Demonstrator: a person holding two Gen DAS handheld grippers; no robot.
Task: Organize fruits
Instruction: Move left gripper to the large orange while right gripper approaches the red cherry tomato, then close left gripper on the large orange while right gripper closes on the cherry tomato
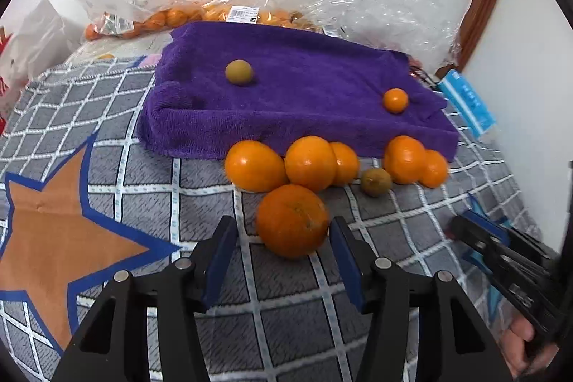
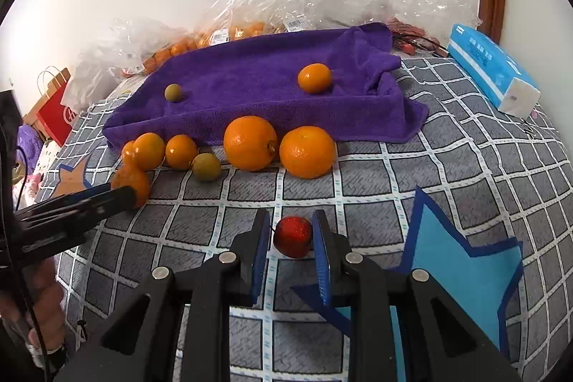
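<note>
Item: small glossy red round fruit, resting on the grey grid-patterned bed cover, near edge of the scene, well apart from the other fruit. Right gripper straddles it; its blue-padded fingers stand narrow, the right pad against the fruit's skin, the left pad at or just beside it. Judged held, about to be lifted.

Item: large round orange, on the same cover, just near of the row of loose fruit. Left gripper brackets it; fingers half apart, the right one touching the peel, a gap showing at the left one. Not gripped.

Item: row of loose oranges and a small brown-green round fruit, along the near edge of the purple terry towel.

Item: towel, draped over a raised flat form; carries one small orange to the right and one brown-green fruit to the left. Judged the sorting place.

Handling note: centre the big orange between the left fingers before squeezing, lest it roll. Lift the red fruit straight up and gently; its skin looks soft. Carry over the row, not through it.

Far: clear plastic bags of oranges; blue tissue pack, right.
</note>
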